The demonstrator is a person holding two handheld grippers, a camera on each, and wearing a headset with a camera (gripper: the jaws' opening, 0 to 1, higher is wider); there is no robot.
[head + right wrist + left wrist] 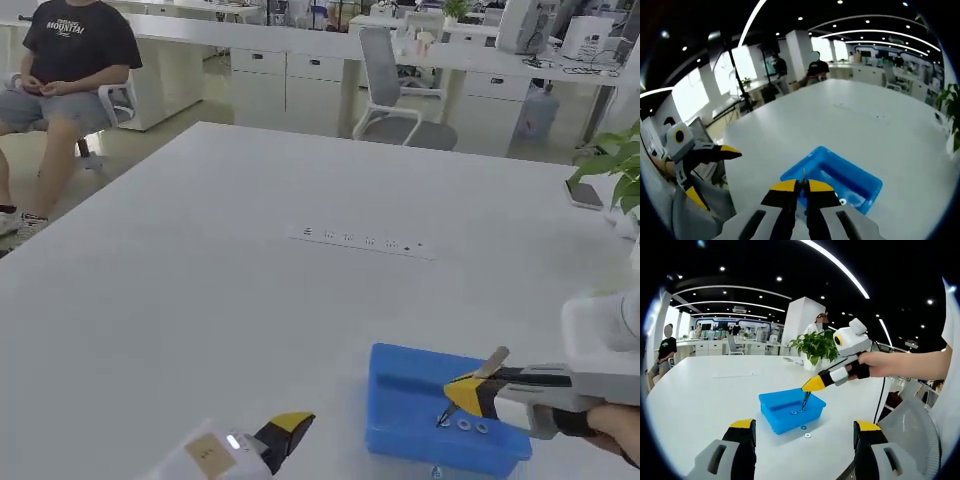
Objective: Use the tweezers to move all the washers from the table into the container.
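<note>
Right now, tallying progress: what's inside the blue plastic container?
At least two small metal washers and tips of thin metal tweezers held by the right gripper, which hides some of the container.

The white bench (200,280) is broad and mostly bare, with a narrow flush strip (360,242) of small markings set across its middle. A blue container (430,448) stands near the front edge, and two small washers (807,435) lie loose on the surface just beside its front wall. At the far right edge stands a leafy potted plant (620,165), with a dark flat object (585,195) close to it.
</note>
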